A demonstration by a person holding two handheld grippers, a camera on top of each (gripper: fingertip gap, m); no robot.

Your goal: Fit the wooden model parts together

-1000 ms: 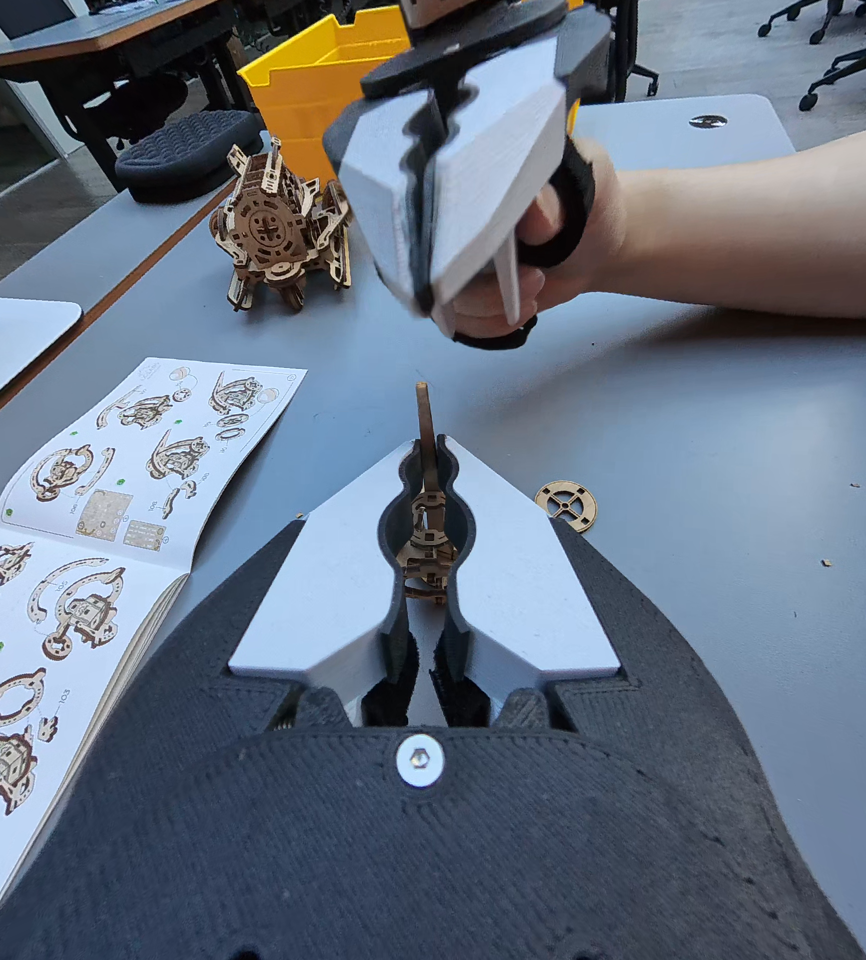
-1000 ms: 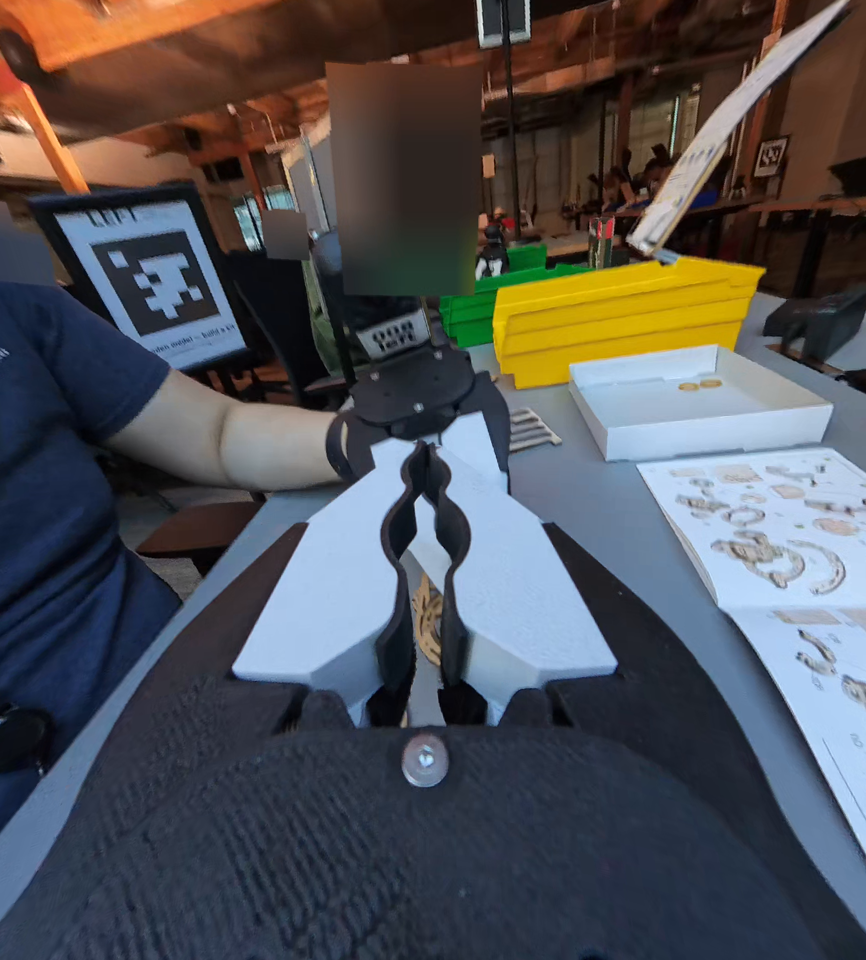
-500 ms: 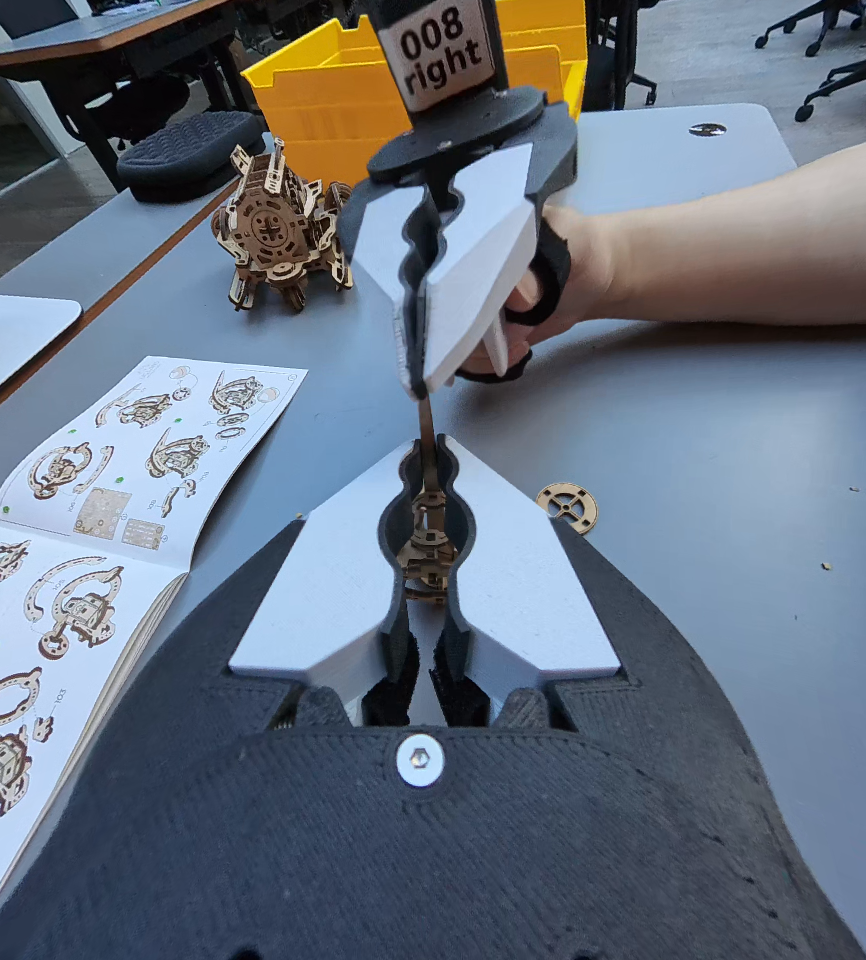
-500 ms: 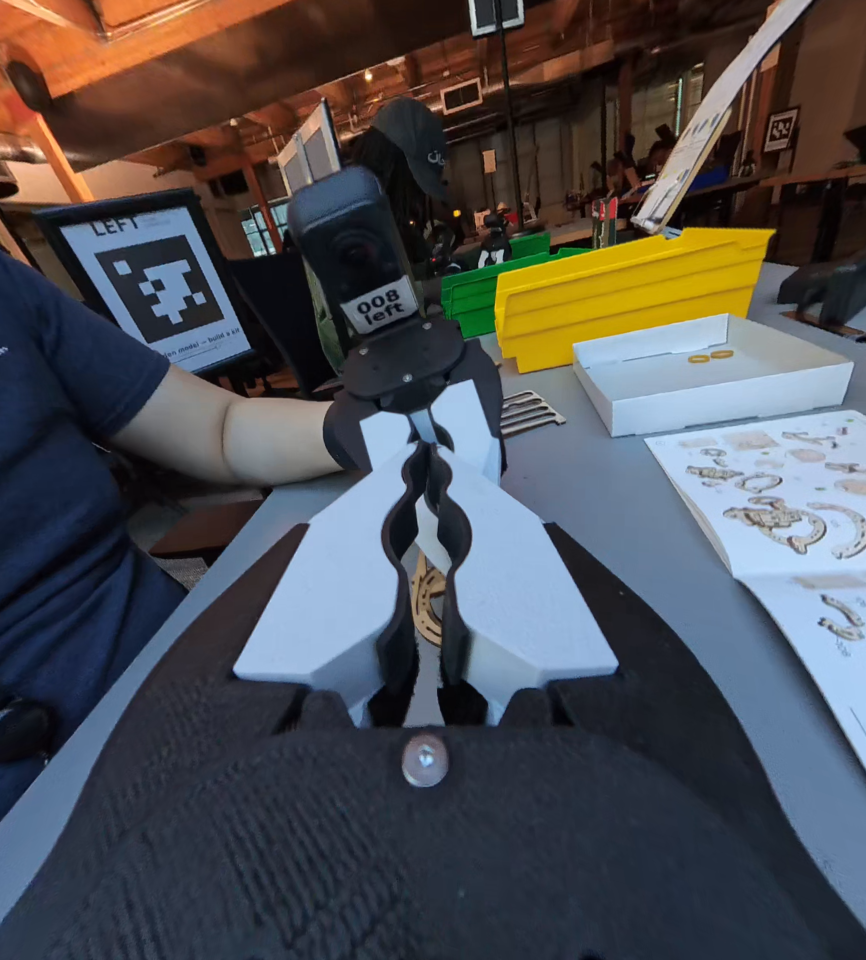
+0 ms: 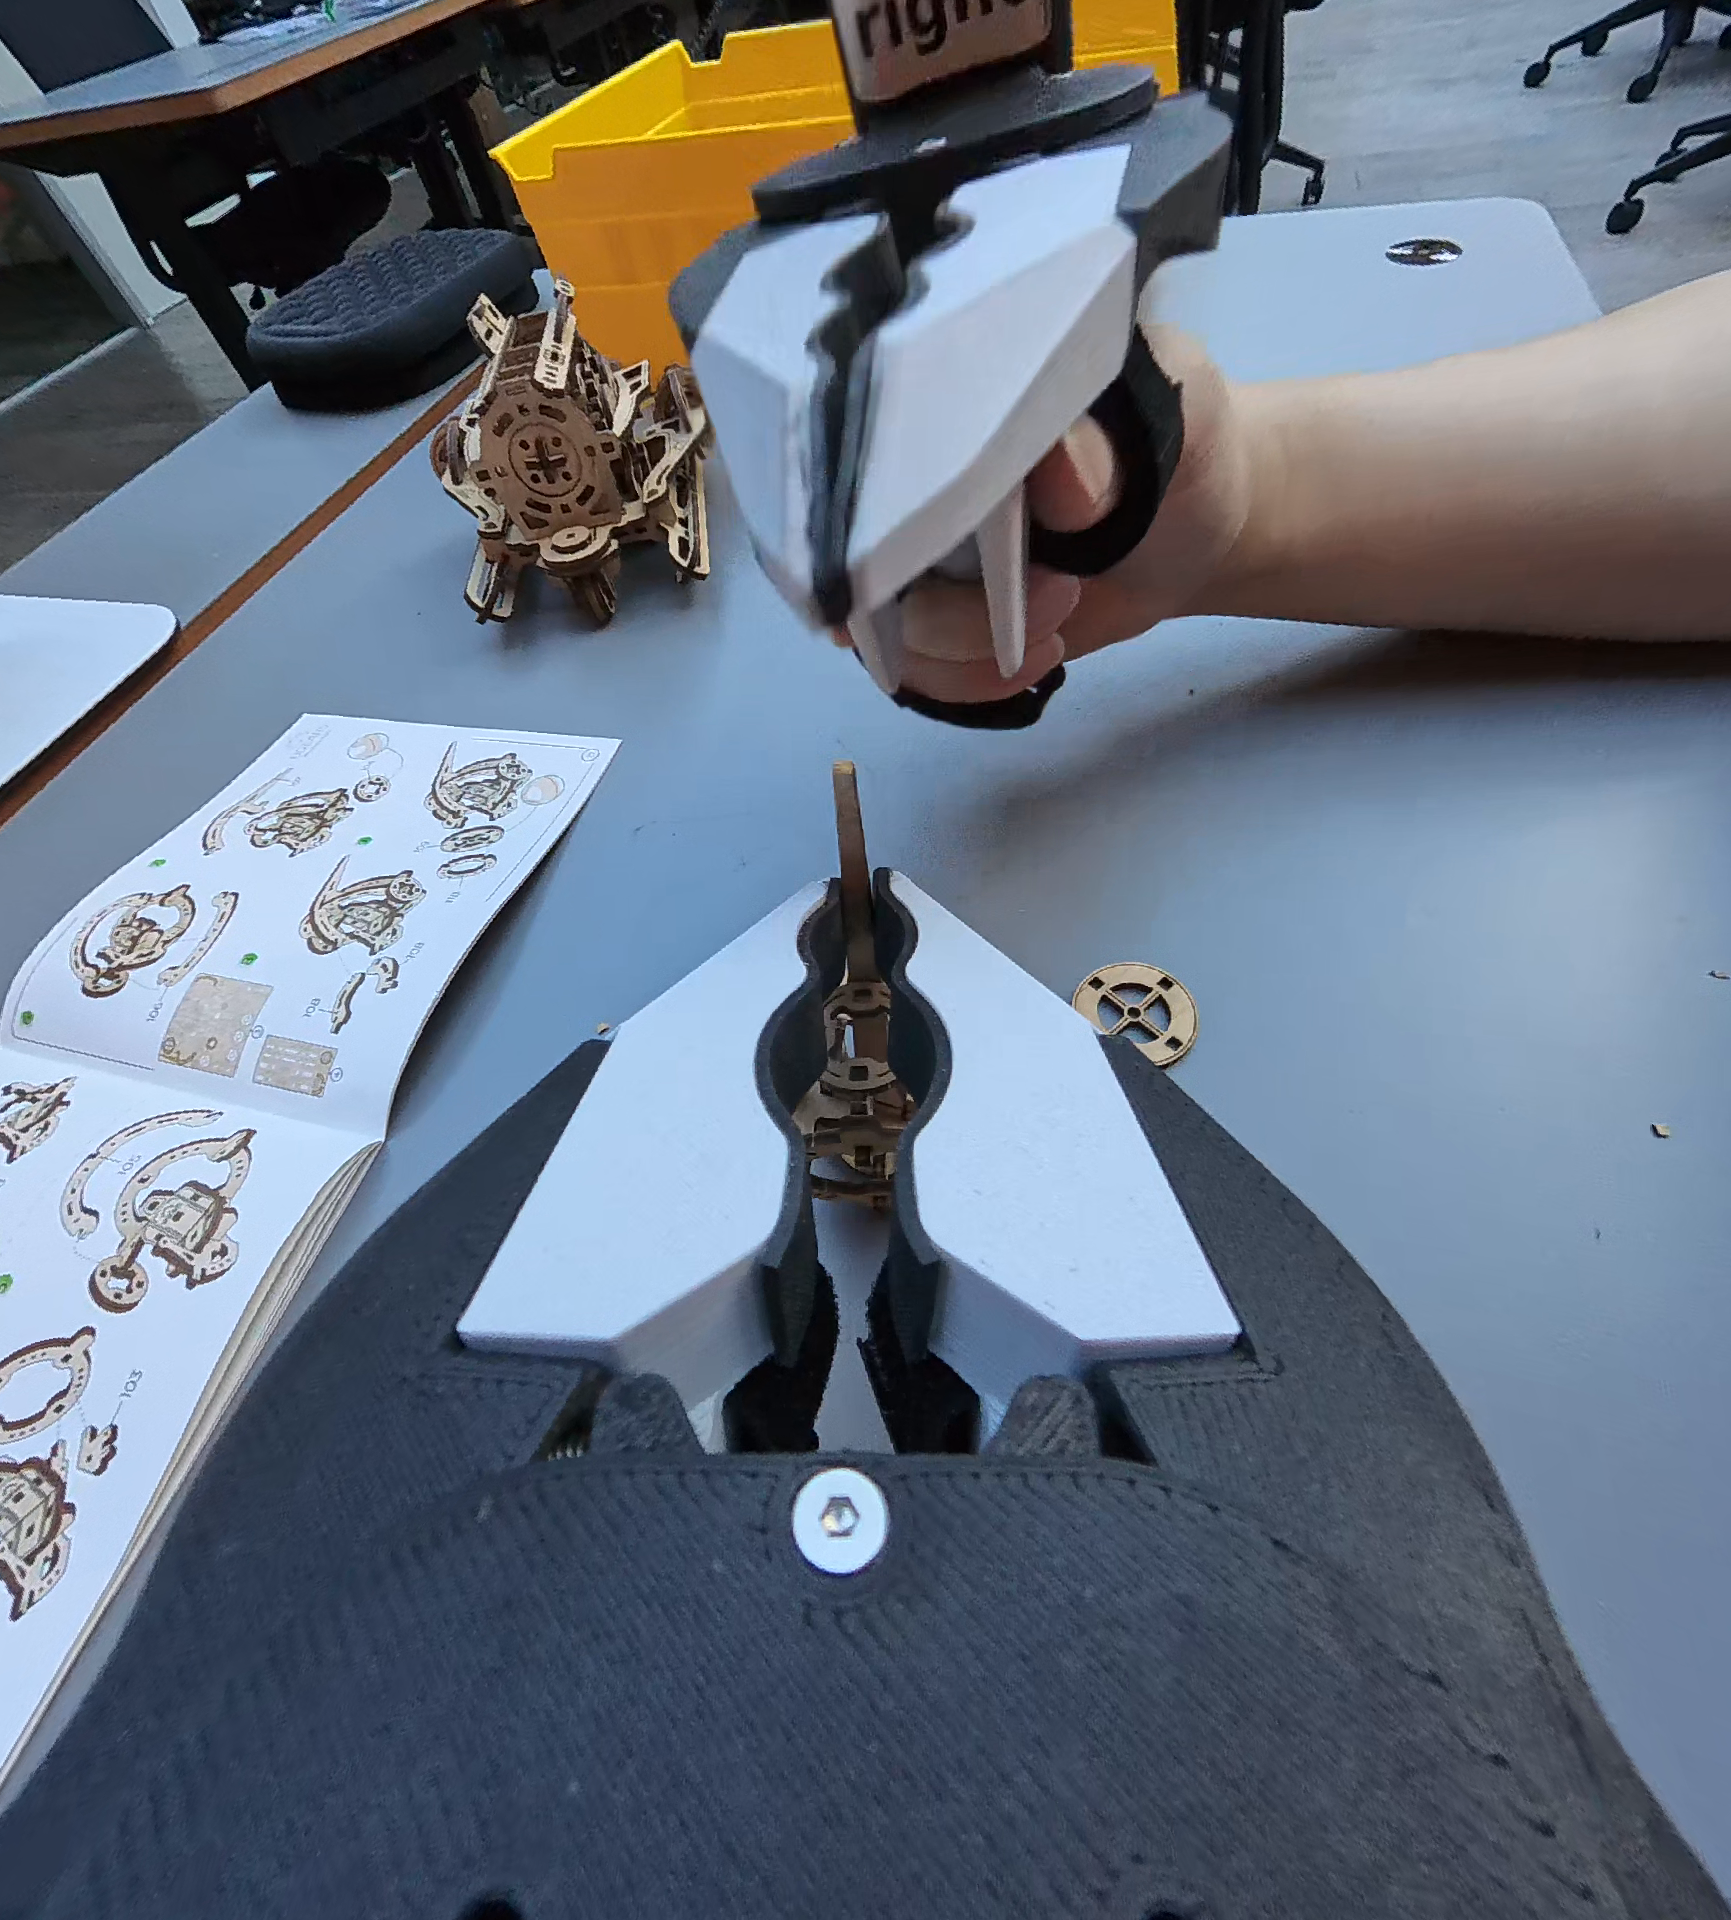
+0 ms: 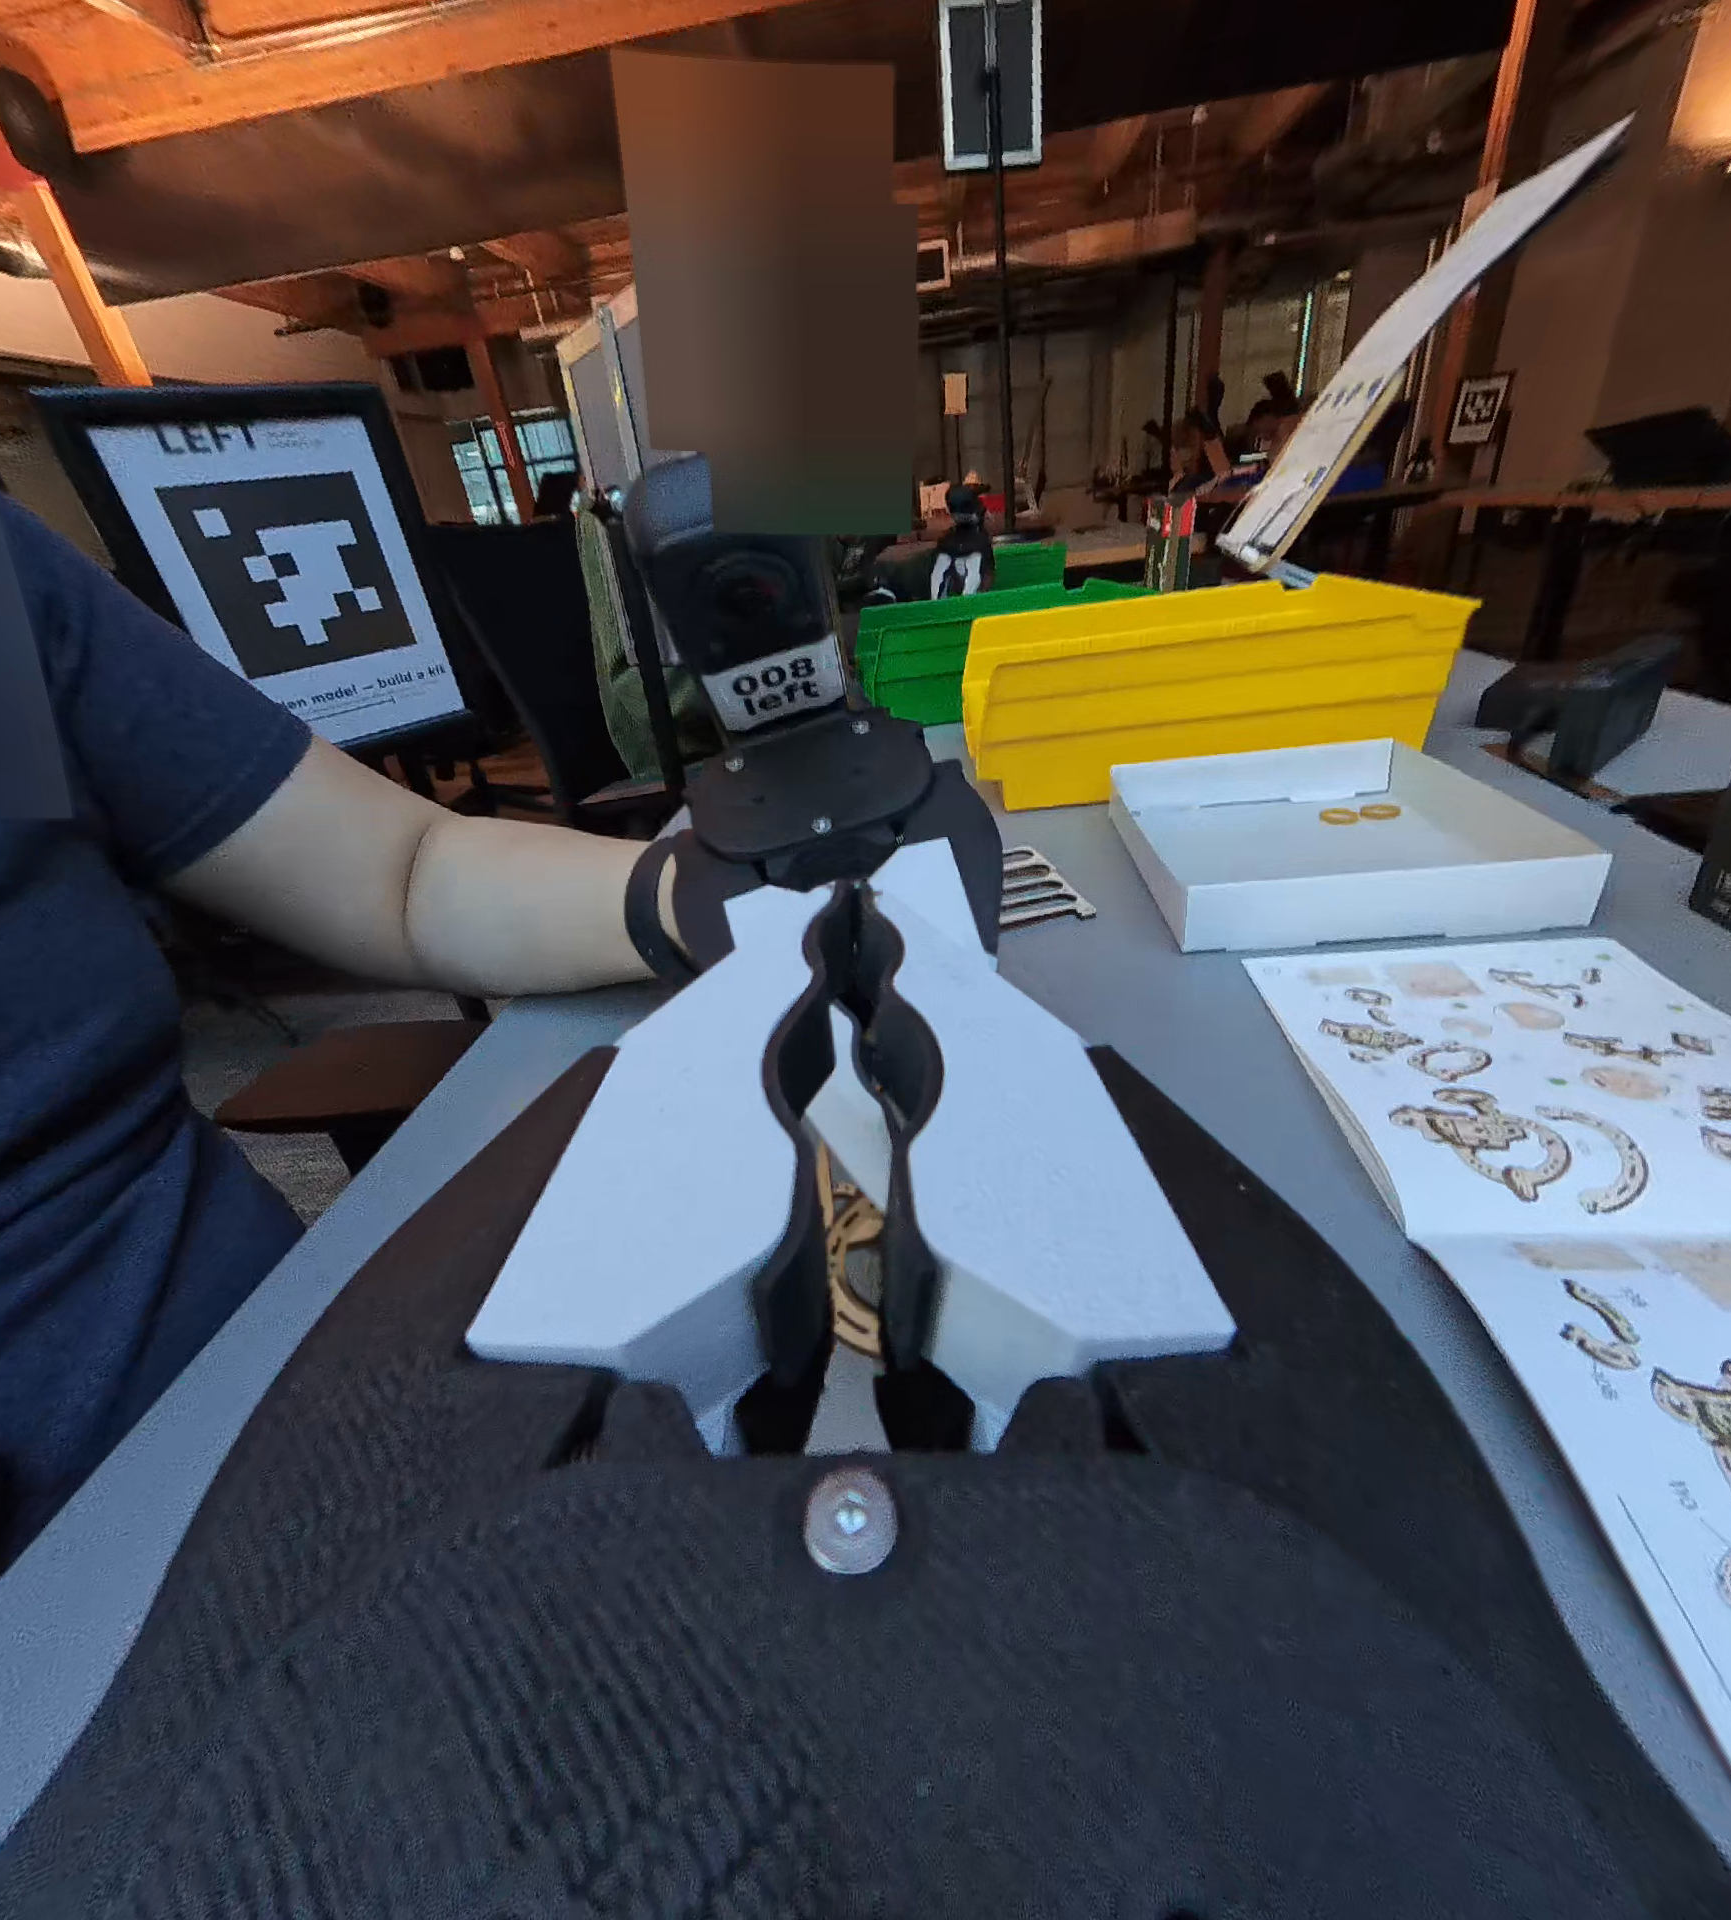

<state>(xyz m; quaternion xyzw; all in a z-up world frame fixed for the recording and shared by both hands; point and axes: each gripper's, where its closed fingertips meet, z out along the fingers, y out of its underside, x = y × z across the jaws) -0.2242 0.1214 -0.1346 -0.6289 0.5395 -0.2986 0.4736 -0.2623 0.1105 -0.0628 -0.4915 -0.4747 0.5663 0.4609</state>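
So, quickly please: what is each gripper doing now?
Left gripper: closed on the thin brown wooden model part.
Right gripper: closed; whether it holds anything cannot be told.

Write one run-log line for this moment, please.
left gripper: shut on wooden part | right gripper: shut, above it, apart | loose wheel: on table

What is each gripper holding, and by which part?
Left gripper: small wooden sub-assembly, pinched mid-body. Right gripper: shut; nothing visibly held.
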